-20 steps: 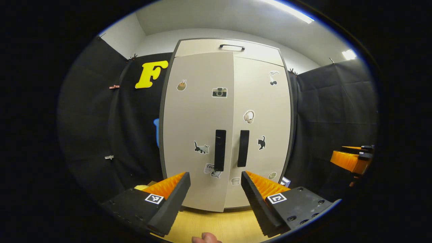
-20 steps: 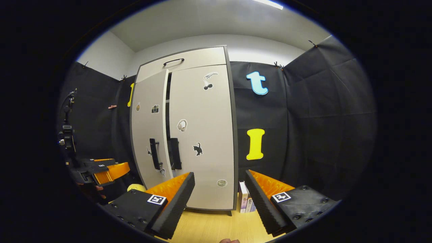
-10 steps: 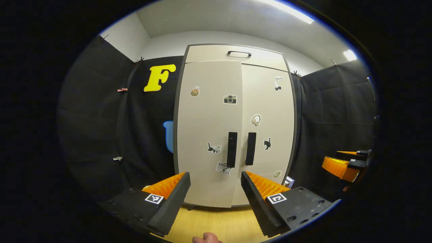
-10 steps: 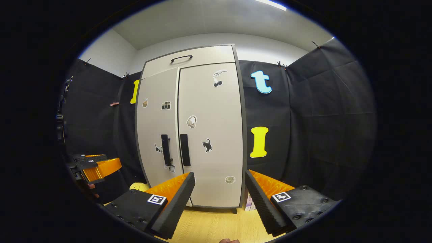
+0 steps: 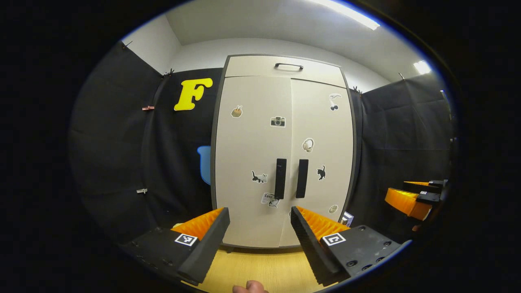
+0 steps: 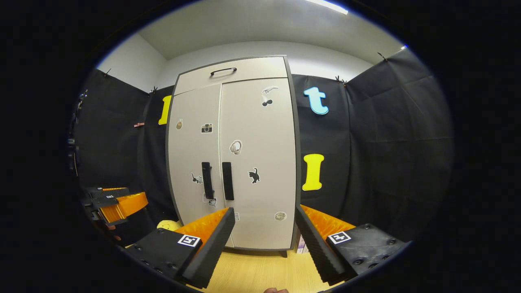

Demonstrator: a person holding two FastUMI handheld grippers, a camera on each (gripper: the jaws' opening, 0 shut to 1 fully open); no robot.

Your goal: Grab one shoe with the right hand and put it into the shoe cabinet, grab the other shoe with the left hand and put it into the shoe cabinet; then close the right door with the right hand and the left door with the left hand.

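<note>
**Both cabinet doors shut, both grippers empty**

In the left gripper view, the left gripper [image 5: 260, 240] stood nearest, its two fingers spread wide apart with nothing between them, held over the pale wooden floor [image 5: 264, 270]. A fingertip of the person's hand [image 5: 249, 287] showed at the bottom edge. Off to the right, the right gripper [image 5: 413, 195] hung in front of the booth's black cloth, too small and side-on to judge there.

In the right gripper view, the right gripper [image 6: 264, 240] was likewise spread apart and held nothing, and the left gripper [image 6: 116, 201] appeared at the far left. A small yellow object [image 6: 169, 224] lay on the floor just beside the cabinet's lower left corner, and some books [image 6: 301, 244] stood against its lower right corner.

Beyond the fingers stood the shoe cabinet [image 5: 285, 154]. Its left door [image 5: 252, 142] and right door [image 5: 321, 142] lay flush with each other, the two dark vertical handles [image 5: 291, 178] side by side at the seam. Small stickers dotted both doors. Above them ran a drawer front [image 5: 285, 67] with a dark curved handle. The shoes could not be seen; the closed doors hid the cabinet's inside.
</note>
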